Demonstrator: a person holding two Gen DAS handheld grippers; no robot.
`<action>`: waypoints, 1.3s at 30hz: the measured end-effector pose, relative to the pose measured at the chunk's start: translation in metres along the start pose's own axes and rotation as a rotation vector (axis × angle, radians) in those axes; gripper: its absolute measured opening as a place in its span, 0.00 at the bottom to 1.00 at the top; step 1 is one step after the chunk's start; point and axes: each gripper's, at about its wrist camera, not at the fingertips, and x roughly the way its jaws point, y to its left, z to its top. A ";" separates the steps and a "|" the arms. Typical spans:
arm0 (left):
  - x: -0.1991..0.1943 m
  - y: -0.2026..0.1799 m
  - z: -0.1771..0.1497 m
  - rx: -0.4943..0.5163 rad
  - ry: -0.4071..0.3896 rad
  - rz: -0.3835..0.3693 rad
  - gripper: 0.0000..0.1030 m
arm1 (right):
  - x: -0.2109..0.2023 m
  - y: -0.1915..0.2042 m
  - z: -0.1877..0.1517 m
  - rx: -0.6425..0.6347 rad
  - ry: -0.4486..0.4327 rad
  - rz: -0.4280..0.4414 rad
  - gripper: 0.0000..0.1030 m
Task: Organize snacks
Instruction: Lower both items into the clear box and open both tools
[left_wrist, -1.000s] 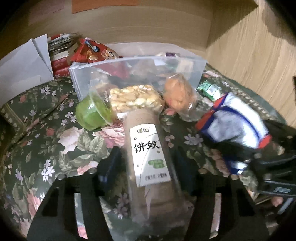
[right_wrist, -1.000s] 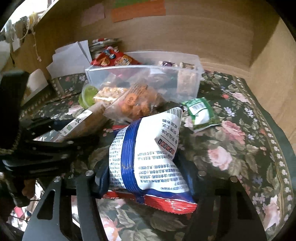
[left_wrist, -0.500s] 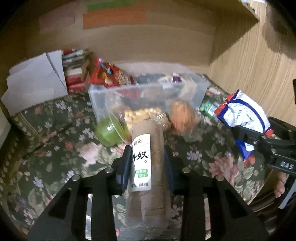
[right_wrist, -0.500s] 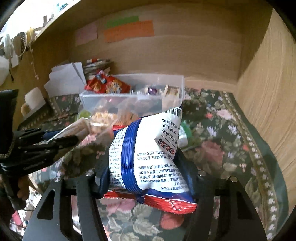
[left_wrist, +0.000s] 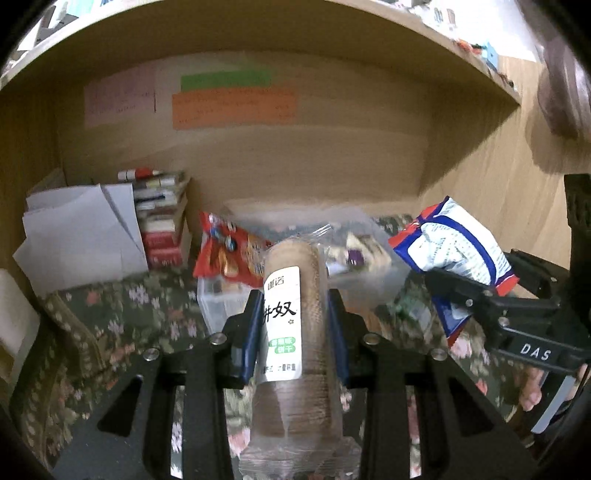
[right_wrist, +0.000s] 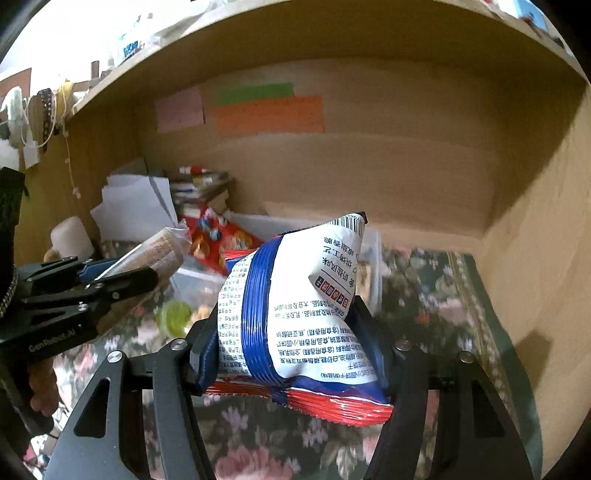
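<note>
Between the blue pads of the left hand-held gripper (left_wrist: 295, 332), in its own view, a clear-wrapped biscuit roll (left_wrist: 293, 332) sat clamped about mid-length, pointing forward over the clear plastic bin (left_wrist: 218, 306) just ahead. Stiff but brittle inside slippery film, the roll probably wanted a firm, gentle squeeze across its middle, as taken. Those jaws had just been closing, with the roll between them. To the right, the other tool carried a white-and-blue snack bag (left_wrist: 458, 247). A red snack packet (left_wrist: 229, 254) leaned in the bin's left end.

Ahead of the right hand-held gripper (right_wrist: 291, 347), in its view, the puffy snack bag (right_wrist: 295, 317) was pinched at its lower half, jaws partly apart around it. Light, soft and crushable, it likely suited a loose hold. Both snacks hung above the floral worktop (right_wrist: 436, 314).
</note>
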 end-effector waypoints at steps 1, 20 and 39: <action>0.002 0.001 0.005 -0.007 -0.007 0.002 0.33 | 0.002 0.001 0.005 -0.004 -0.009 0.002 0.57; 0.080 0.011 0.055 -0.034 0.036 0.017 0.33 | 0.093 -0.020 0.050 0.017 0.094 -0.017 0.57; 0.119 0.034 0.057 -0.076 0.098 -0.025 0.35 | 0.129 -0.024 0.050 -0.053 0.174 0.046 0.64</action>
